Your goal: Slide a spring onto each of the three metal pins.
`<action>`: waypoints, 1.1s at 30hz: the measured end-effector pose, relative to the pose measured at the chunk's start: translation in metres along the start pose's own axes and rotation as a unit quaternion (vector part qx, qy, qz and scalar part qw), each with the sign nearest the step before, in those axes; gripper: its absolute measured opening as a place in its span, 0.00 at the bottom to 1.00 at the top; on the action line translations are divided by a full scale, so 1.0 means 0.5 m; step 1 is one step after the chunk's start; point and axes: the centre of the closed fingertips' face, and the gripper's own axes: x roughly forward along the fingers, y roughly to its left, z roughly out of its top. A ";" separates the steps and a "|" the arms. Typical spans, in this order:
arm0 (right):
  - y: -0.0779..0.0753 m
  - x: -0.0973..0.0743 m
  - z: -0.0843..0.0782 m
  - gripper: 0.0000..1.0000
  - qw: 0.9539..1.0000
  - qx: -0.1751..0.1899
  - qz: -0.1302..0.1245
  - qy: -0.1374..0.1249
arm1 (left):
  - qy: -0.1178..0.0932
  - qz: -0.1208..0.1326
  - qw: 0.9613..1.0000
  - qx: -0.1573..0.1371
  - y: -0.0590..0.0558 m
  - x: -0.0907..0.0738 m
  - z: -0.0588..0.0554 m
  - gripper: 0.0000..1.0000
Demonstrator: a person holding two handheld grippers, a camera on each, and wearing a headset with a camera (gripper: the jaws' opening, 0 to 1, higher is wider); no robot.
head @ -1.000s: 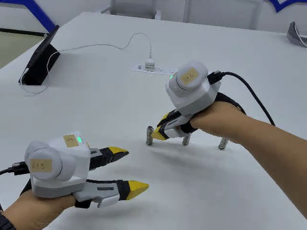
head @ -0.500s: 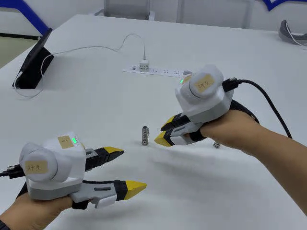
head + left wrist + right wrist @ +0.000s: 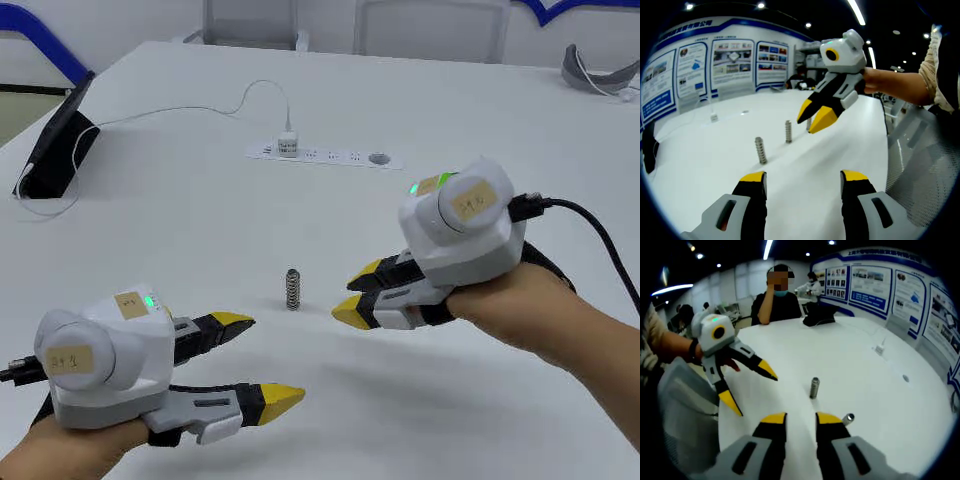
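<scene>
1. As seen from the head view, holds the left gripper (image 3: 262,360) low at the near left of the white table (image 3: 200,230), with jaws spread wide around nothing and tips aimed rightward.
2. Holds the right gripper (image 3: 357,293) above the table at the right, with a hand (image 3: 510,300) wrapped round its rear and tips aimed leftward; with jaws parted by a narrow gap, clamping nothing.
3. Places one spring (image 3: 292,289) upright on its pin between the two sets of tips, nearer the right gripper, touching neither.
4. Farther back on the table, finds a power strip (image 3: 325,156) with a white plug (image 3: 287,146) and a cable (image 3: 170,108) running to a dark tablet stand (image 3: 50,140).
5. Through the left gripper view, looks between wide-set own jaws at a near spring (image 3: 760,150) and a farther spring (image 3: 788,131), both upright on pins and apart; catches a third post (image 3: 809,124) partly behind the right gripper (image 3: 813,114), too hidden to tell whether sprung.
6. Through the right gripper view, looks along close-set own jaws at an upright sprung pin (image 3: 814,387) ahead and a shiny pin top (image 3: 847,418) just beside one jaw; takes in the left gripper (image 3: 753,390) gaping at the left, a seated person (image 3: 775,305) at the far edge and a dark bag (image 3: 817,316) on the table.
</scene>
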 end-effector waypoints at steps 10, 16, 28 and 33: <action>0.004 -0.045 -0.024 0.26 1.000 0.009 -0.012 -0.013 | -0.003 0.000 1.000 0.001 -0.001 0.000 0.010 0.62; -0.002 -0.078 -0.036 0.28 0.999 0.015 -0.022 -0.025 | -0.002 0.000 1.000 0.001 -0.001 -0.001 0.012 0.62; -0.035 -0.139 -0.076 0.31 0.996 0.046 -0.056 -0.049 | -0.002 0.002 1.000 -0.001 0.001 -0.001 0.016 0.63; -0.047 -0.161 -0.090 0.34 0.995 0.054 -0.067 -0.057 | -0.001 0.001 1.000 -0.002 -0.001 0.000 0.015 0.63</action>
